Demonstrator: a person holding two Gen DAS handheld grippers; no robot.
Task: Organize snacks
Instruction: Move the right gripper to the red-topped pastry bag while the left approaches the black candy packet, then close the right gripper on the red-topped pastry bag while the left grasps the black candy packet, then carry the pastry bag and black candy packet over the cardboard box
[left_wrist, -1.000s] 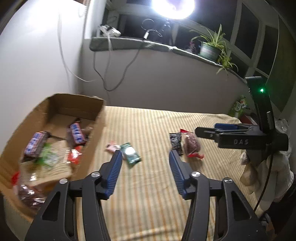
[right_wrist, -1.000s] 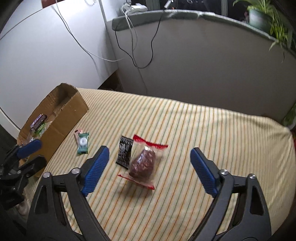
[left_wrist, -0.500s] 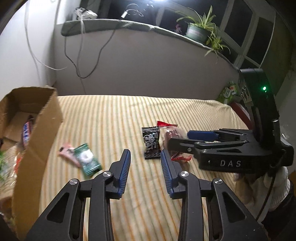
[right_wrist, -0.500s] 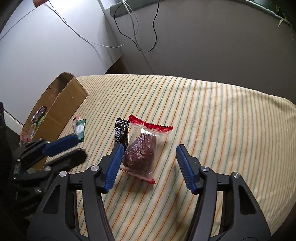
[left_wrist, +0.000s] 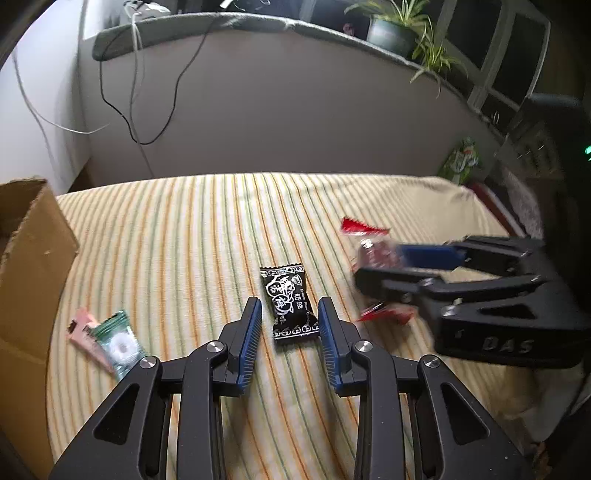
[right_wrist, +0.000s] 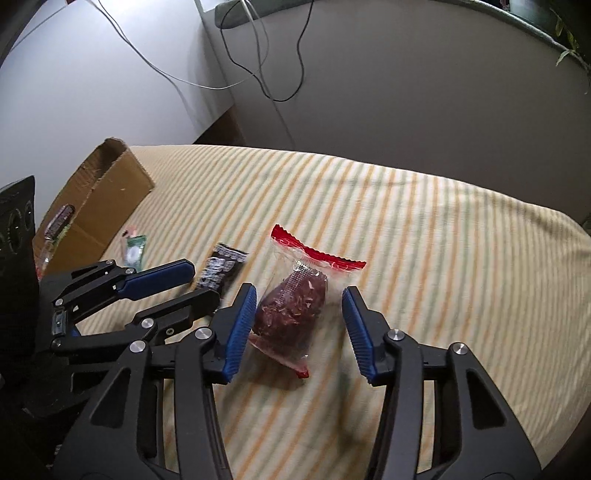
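While narrower than before, both tools (left_wrist: 289, 306) (right_wrist: 298, 297) unclosed, astride black candy (left_wrist: 290, 307) and red-sealed packet (right_wrist: 295, 306).

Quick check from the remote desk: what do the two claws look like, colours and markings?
Both match: the left claw and right claw have black skeletal linkage frames with silver pivot screws and ribbed blue pads. The right claw's body reads "DAS" in the left wrist view, with a small green light above it. No sleeve shows.

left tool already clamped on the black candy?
No: the left tool straddles the black candy packet, with striped cloth visible between each pad and wrapper.
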